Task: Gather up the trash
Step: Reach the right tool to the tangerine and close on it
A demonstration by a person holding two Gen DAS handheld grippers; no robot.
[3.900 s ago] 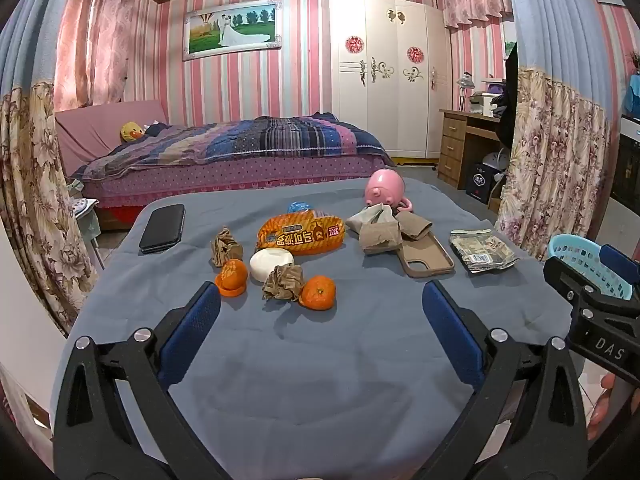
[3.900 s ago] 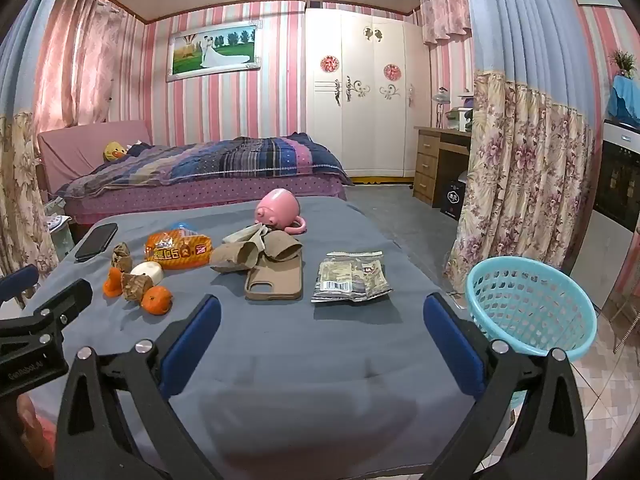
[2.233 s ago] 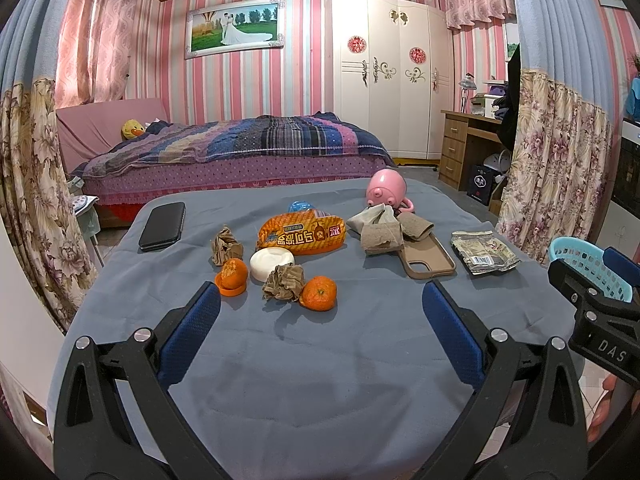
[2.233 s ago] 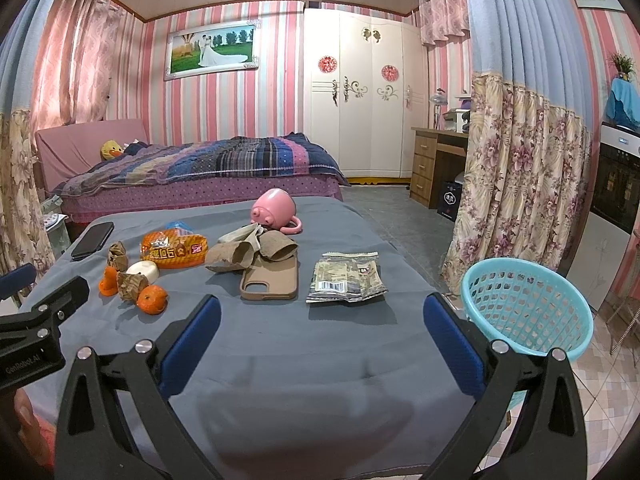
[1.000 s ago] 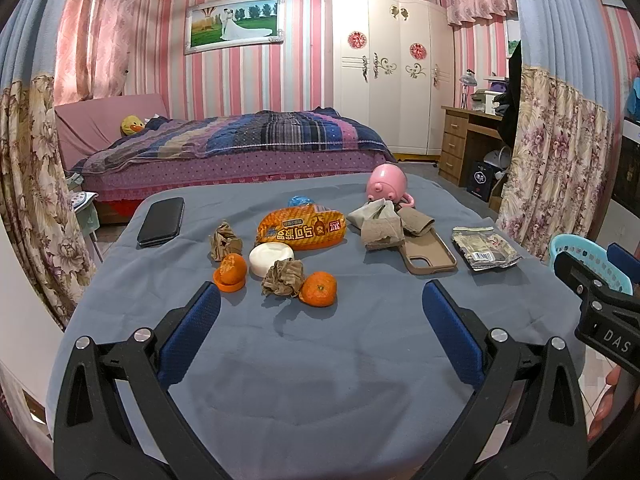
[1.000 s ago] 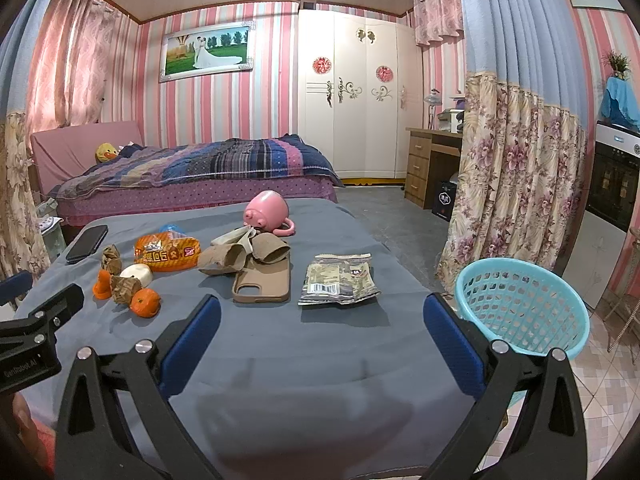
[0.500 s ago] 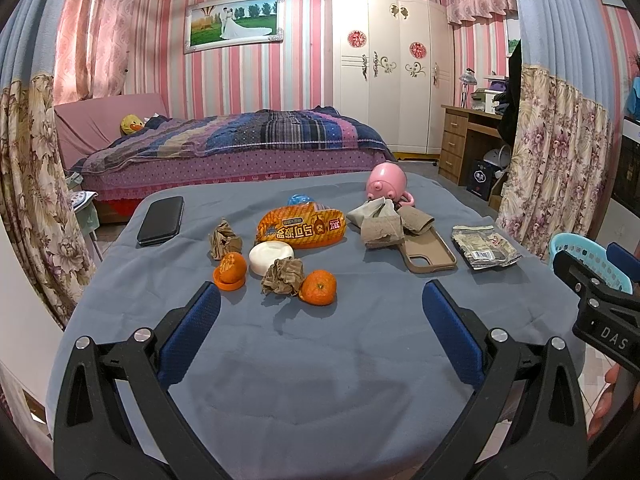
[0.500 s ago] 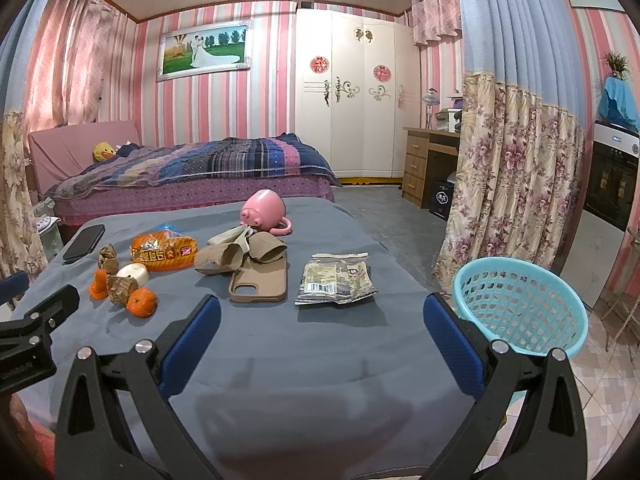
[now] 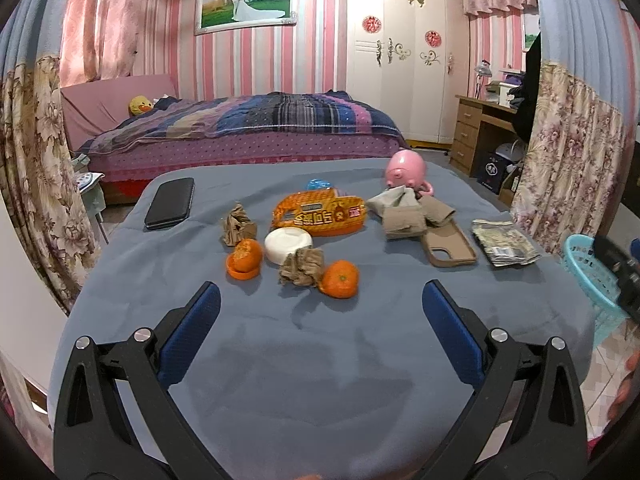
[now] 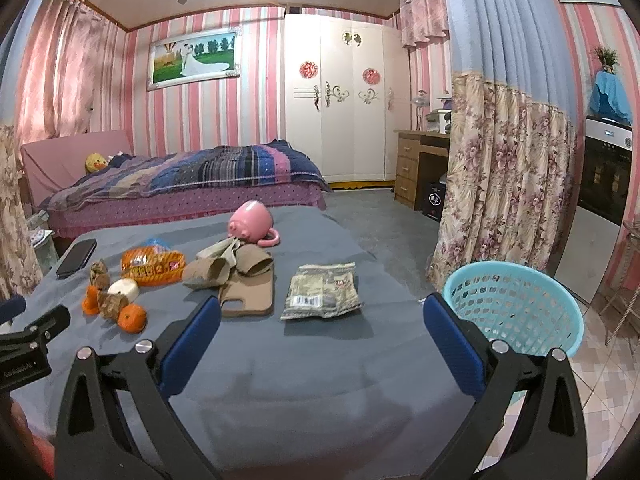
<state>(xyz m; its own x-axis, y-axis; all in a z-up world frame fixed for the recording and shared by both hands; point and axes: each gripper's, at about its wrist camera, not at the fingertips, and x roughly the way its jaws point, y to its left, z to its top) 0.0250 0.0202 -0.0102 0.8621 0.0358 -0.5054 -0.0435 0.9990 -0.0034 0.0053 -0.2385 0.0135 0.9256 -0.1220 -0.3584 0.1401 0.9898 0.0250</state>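
Two handheld grippers hover above a table [image 9: 248, 364] draped in grey-blue cloth, in a bedroom with pink-striped walls. The left gripper [image 9: 320, 304] has its blue-padded fingers spread wide and holds nothing; the right gripper [image 10: 322, 312] is likewise spread and empty.

Litter lies scattered across the far half of the cloth. A crumpled brown paper wad [image 9: 301, 267] sits between a whole mandarin [image 9: 340, 279] and a peeled mandarin resting on its peel [image 9: 244, 258], touching the whole fruit. A second paper wad [image 9: 238, 226] stands just behind the peeled one. An orange snack packet [image 9: 320, 216] carries printed characters too small to read. Flattened brown paper scraps [image 9: 408, 212] overlap the top of a tan phone case [image 9: 450, 245]. A crinkled grey-green wrapper [image 10: 322, 290] bears a white barcode label, its text illegible.

A white round soap-like disc [image 9: 288, 242], a black phone [image 9: 170, 203] and a pink pig-shaped mug [image 9: 405, 168] tipped on its side share the table. A turquoise plastic basket [image 10: 516, 306] stands on the tiled floor just beyond the table's right edge.
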